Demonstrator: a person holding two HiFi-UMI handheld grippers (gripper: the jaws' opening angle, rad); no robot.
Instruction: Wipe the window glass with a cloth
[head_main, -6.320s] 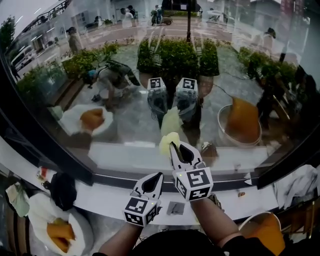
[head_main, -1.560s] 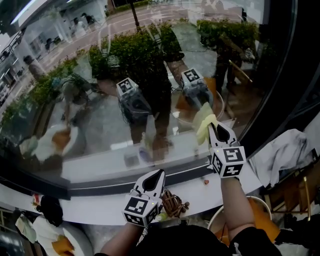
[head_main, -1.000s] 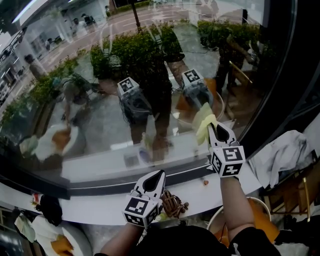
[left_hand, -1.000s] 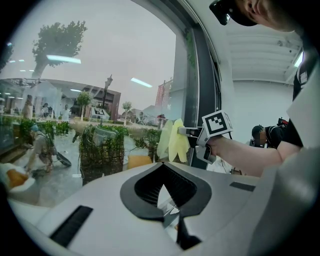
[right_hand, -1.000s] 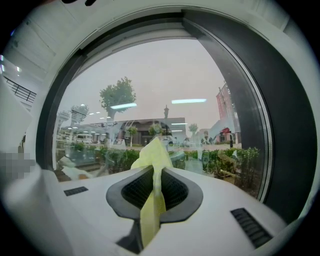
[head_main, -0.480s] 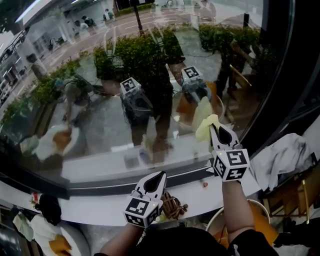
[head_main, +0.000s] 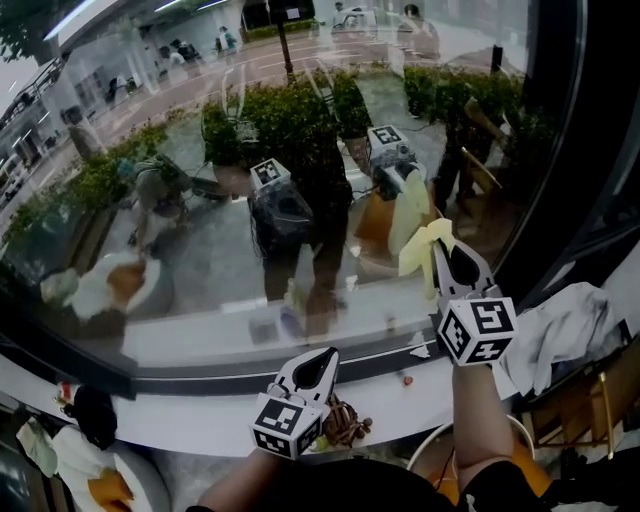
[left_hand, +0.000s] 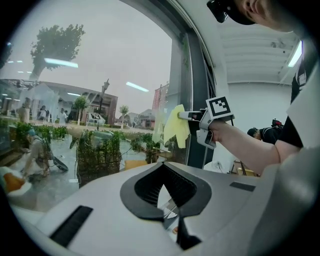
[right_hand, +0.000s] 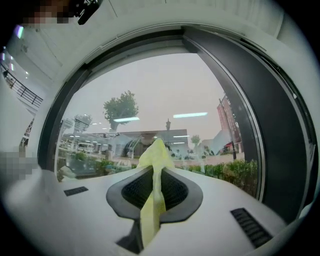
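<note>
Cloth, a thin pale-yellow rag (head_main: 424, 247), is pinched in the right gripper (head_main: 441, 250), its long axis running past the tips to the window glass (head_main: 190, 240) straight ahead. The left gripper (head_main: 326, 359), pressed together and empty, sits lower and farther back.

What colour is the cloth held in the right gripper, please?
Pale yellow cloth; it shows best in the right gripper view.
</note>
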